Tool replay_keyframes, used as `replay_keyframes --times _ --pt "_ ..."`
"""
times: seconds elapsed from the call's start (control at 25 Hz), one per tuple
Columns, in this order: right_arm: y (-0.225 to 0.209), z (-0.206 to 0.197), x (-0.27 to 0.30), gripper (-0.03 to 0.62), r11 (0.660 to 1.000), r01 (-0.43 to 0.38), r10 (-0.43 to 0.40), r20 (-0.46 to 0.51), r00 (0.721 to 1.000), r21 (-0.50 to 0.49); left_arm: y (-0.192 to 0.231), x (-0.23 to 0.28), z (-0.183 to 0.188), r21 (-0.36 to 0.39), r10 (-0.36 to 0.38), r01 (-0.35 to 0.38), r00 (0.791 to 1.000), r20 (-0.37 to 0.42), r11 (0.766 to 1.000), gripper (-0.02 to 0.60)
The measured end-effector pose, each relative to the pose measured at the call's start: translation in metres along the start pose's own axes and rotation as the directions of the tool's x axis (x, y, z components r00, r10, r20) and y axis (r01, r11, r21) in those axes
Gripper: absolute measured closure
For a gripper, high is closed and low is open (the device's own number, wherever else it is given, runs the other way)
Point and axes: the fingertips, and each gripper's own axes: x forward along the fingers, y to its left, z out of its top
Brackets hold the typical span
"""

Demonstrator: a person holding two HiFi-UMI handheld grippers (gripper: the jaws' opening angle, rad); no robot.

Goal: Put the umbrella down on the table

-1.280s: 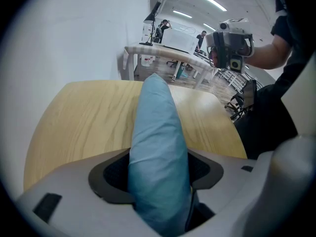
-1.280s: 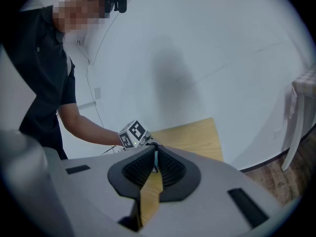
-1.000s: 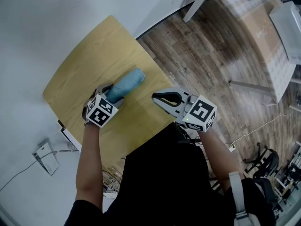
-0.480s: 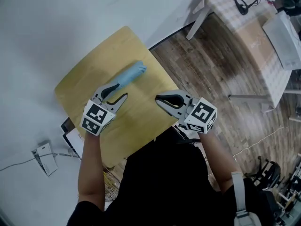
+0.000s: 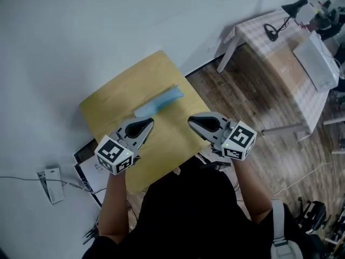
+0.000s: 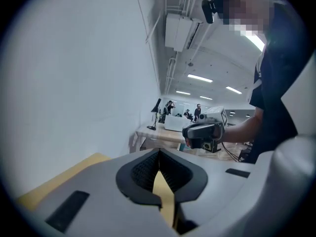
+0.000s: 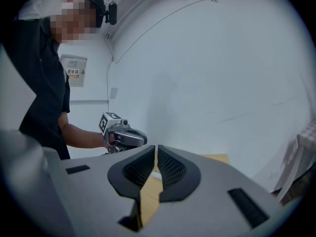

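Observation:
The folded light-blue umbrella (image 5: 160, 102) lies on the small yellow table (image 5: 113, 104), free of both grippers. My left gripper (image 5: 147, 124) hovers above the table's near side, short of the umbrella, shut and empty; in its own view the pads (image 6: 148, 169) meet with only table showing behind them. My right gripper (image 5: 192, 121) hangs level to the right of the umbrella, shut with nothing held. Each gripper view shows the other gripper, the right one (image 6: 203, 132) and the left one (image 7: 121, 135), held up in the air. The umbrella is hidden in both gripper views.
A white wall (image 5: 81, 31) runs behind the table. On the wood floor (image 5: 242, 90) to the right stands a checked-cloth table (image 5: 269, 31) with a lamp (image 5: 294, 5) and a white box (image 5: 315, 58). Papers (image 5: 89, 166) and a white device (image 5: 51, 179) lie on the floor at the left.
My left gripper let go of the umbrella, rose off it and shut. Both grippers lifted toward me. The umbrella stayed lying on the table.

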Motion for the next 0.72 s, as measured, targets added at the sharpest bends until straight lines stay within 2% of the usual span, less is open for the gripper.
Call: replay_keyframes --times 0.12,0.28,0.52,0.72 --pt "0.026 0.014 -0.001 0.566 0.999 -0.01 0.01 0.013 1.0 -0.036 -0.015 -0.031 0.009 -0.036 0.001 0.003 0.996 0.085 0.999 0.569" --pt "0.053 0.018 -0.001 0.566 0.998 -0.006 0.008 0.025 1.0 -0.063 -0.043 -0.07 0.012 -0.122 -0.037 0.064 0.977 0.212 0.99 0.569" --pt "0.077 0.009 0.001 0.566 0.997 0.014 -0.013 0.003 1.0 -0.076 -0.076 -0.111 -0.015 -0.161 -0.033 0.075 0.968 0.25 0.984 0.569" --pt "0.105 -0.002 0.008 0.566 0.998 -0.036 0.035 -0.016 0.999 -0.058 -0.093 -0.13 -0.028 -0.182 -0.028 0.084 0.956 0.291 0.98 0.569"
